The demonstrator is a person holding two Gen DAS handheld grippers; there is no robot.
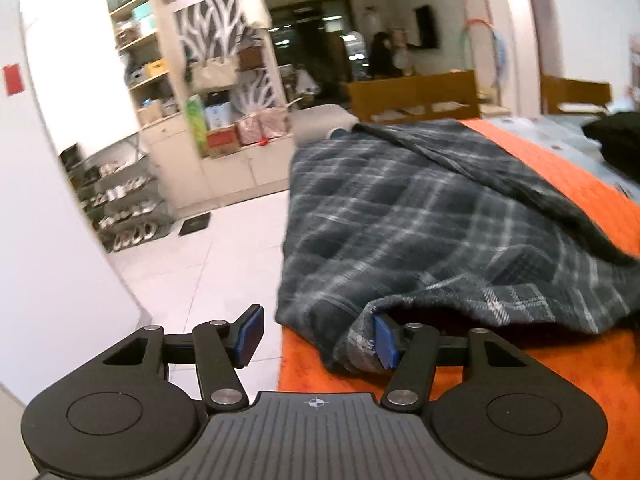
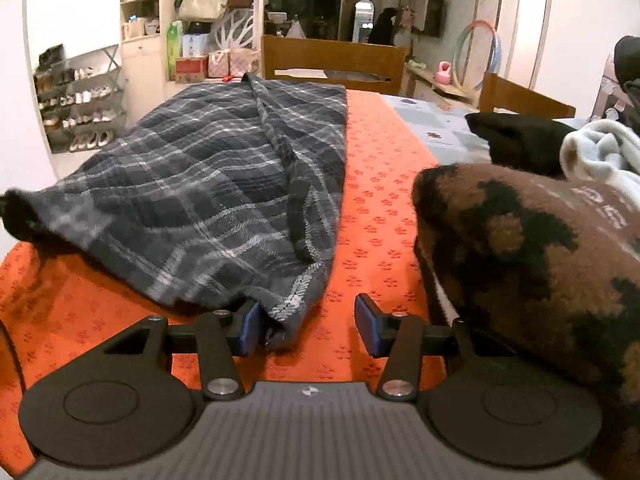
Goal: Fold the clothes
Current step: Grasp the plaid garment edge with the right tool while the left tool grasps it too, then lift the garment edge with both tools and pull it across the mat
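A dark grey plaid garment [image 1: 420,216] lies spread flat on the orange patterned cover [image 1: 568,364], its left side hanging over the edge. My left gripper [image 1: 318,338] stands open at the garment's near left corner; the hem rests against its right pad [image 1: 385,340], while the left pad is out over the floor. In the right wrist view the same plaid garment [image 2: 208,184] has one side folded over along the middle. My right gripper [image 2: 309,329] is open at the near right corner, with the hem against its left pad [image 2: 250,326] and the right pad clear of it.
A brown camouflage-pattern garment [image 2: 540,256] is piled close on the right, with a black one [image 2: 520,140] and a pale blue one [image 2: 600,152] behind. Wooden chair backs [image 2: 332,60] stand beyond. White tiled floor [image 1: 216,264] and a shoe rack [image 1: 120,204] lie left.
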